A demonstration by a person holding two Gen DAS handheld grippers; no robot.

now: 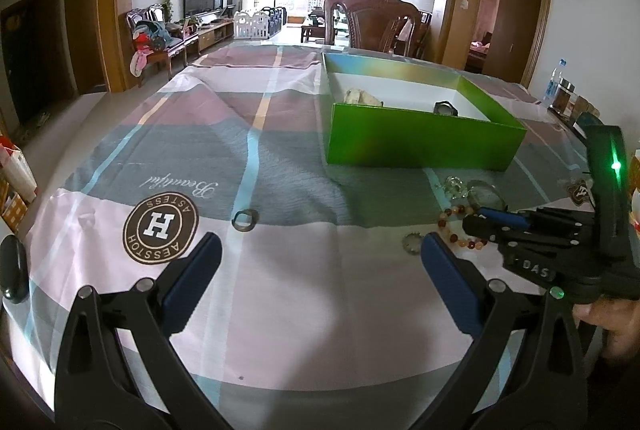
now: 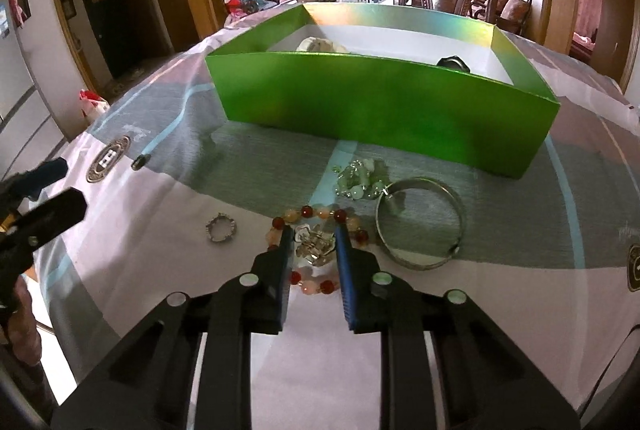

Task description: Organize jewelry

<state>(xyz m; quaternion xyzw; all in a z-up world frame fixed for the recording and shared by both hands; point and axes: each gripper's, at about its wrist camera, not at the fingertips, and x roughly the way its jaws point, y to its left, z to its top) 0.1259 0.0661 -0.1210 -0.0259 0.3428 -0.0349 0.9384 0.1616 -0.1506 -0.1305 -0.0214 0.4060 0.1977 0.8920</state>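
Note:
A green box (image 1: 416, 140) (image 2: 380, 110) stands open on the cloth with a pale piece (image 2: 320, 44) and a dark ring (image 2: 452, 63) inside. In the right wrist view my right gripper (image 2: 313, 242) is narrowly parted, its fingers on either side of a silver flower brooch (image 2: 314, 244) that lies inside a red and peach bead bracelet (image 2: 316, 214). A green bead cluster (image 2: 360, 180), a silver bangle (image 2: 420, 226) and a small silver ring (image 2: 221, 228) lie nearby. My left gripper (image 1: 320, 254) is open and empty above the cloth, near a dark ring (image 1: 245, 219).
A checked tablecloth (image 1: 280, 302) with a round brown logo (image 1: 160, 228) covers the table. A carved wooden chair (image 1: 372, 18) stands behind the box. Bottles and jars (image 1: 560, 90) stand at the far right edge. A dark object (image 1: 14, 270) lies at the left edge.

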